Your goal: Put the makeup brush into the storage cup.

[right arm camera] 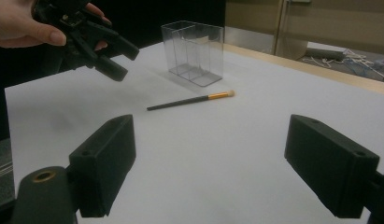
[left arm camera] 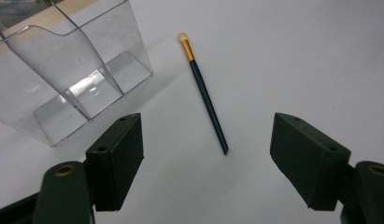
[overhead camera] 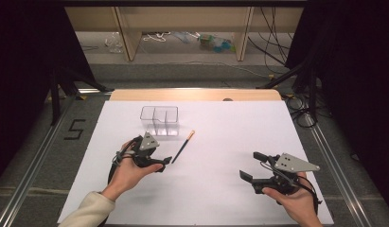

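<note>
Lowest in the high view, at the lower right of the frame, the right gripper [overhead camera: 252, 166] is held in a hand with its jaws spread wide and nothing between them. In its own view the jaws stand apart over bare white table [right arm camera: 217, 158].

Further up, left of centre, the left gripper [overhead camera: 160, 163] hovers above the table, also wide open and empty. Its tips sit just beside the dark handle end of a makeup brush [overhead camera: 182, 147].

The brush lies flat on the white surface. Its long axis runs diagonally, handle end toward lower left and pale bristle tip toward upper right. In the left gripper view the brush [left arm camera: 206, 98] lies ahead, between the lines of the two jaws and nearly along the gripper's pointing direction, handle end nearest. The left gripper is plainly nearer; the right is well apart.

Beyond, toward upper left, stands a clear divided organizer [overhead camera: 159, 120], empty, near the brush but apart from it.
</note>
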`<state>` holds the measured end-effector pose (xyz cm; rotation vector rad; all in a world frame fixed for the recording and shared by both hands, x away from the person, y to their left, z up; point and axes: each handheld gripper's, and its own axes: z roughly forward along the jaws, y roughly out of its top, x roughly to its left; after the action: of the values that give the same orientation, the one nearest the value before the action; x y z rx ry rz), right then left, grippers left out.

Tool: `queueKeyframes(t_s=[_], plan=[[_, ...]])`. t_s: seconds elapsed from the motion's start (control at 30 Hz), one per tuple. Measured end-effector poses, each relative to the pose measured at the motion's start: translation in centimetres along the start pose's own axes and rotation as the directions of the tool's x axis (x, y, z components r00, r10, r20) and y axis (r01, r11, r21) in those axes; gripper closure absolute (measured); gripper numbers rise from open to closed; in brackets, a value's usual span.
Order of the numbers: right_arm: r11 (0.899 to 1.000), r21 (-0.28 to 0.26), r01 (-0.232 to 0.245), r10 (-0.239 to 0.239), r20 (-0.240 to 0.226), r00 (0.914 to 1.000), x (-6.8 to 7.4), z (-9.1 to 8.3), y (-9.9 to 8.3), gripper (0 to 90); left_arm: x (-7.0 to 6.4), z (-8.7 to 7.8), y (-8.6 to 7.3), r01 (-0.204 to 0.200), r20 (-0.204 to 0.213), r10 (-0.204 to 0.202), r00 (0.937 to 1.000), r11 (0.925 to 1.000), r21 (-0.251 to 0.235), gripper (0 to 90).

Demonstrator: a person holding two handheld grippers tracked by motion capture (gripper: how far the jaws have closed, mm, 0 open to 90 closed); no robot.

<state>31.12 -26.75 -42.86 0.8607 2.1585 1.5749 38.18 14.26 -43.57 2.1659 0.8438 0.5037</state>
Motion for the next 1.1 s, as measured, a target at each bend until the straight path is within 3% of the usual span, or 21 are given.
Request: queueKeyframes(t_s=[0.1,0.47,0.5,0.57,0.7,0.73,0.77,0.8,0.83,1.03,1.1], plan=[[1.000,-0.016,-0.012,0.012,-0.012,0.9999,0.0,0.2,-0.1,17.6,0.2,0.2,0.4,-0.036,0.004,0.036,0.9993,0.9977,0.057,26.1],[1.000,-0.020,-0.010,0.010,-0.012,0.9999,0.0,0.2,-0.1,17.8,0.0,2.1,1.7,-0.013,0.006,0.012,0.9999,0.9963,0.085,26.9],[1.000,0.001,-0.001,0.001,0.000,1.0000,0.0,0.0,0.0,17.9,0.0,2.2,1.8,-0.012,0.004,0.012,0.9999,0.9961,0.088,27.0],[1.000,-0.020,-0.010,0.009,-0.012,0.9999,0.0,0.2,-0.1,18.1,-0.1,2.6,2.0,-0.007,0.003,0.007,1.0000,0.9952,0.097,27.1],[1.000,0.016,-0.001,0.001,0.008,1.0000,0.0,-0.2,0.0,18.3,0.0,3.3,2.4,-0.012,0.003,0.012,0.9999,0.9929,0.118,27.3],[1.000,0.014,0.000,0.000,0.008,1.0000,-0.1,-0.2,0.0,18.3,-0.2,3.5,2.5,0.002,0.003,-0.002,1.0000,0.9942,0.107,27.3],[1.000,0.005,0.012,-0.012,0.013,0.9998,-0.2,-0.1,0.0,18.3,0.0,3.6,2.6,-0.031,0.004,0.031,0.9995,0.9917,0.125,27.4],[1.000,0.005,0.013,-0.013,0.013,0.9998,-0.2,-0.1,0.0,18.3,-0.2,3.8,2.6,-0.003,0.006,0.003,1.0000,0.9936,0.113,27.5],[1.000,0.006,0.012,-0.012,0.012,0.9999,-0.1,-0.1,0.0,18.3,-0.2,4.0,2.7,-0.002,0.004,0.001,1.0000,0.9929,0.119,27.6],[1.000,0.007,0.011,-0.011,0.011,0.9999,-0.1,-0.1,0.0,18.3,-0.2,4.7,3.1,-0.008,0.011,0.007,0.9999,0.9909,0.134,27.7],[1.000,0.006,0.012,-0.012,0.012,0.9999,-0.1,-0.1,0.0,18.3,-0.1,4.9,3.3,-0.028,0.015,0.026,0.9996,0.9883,0.150,27.8]])
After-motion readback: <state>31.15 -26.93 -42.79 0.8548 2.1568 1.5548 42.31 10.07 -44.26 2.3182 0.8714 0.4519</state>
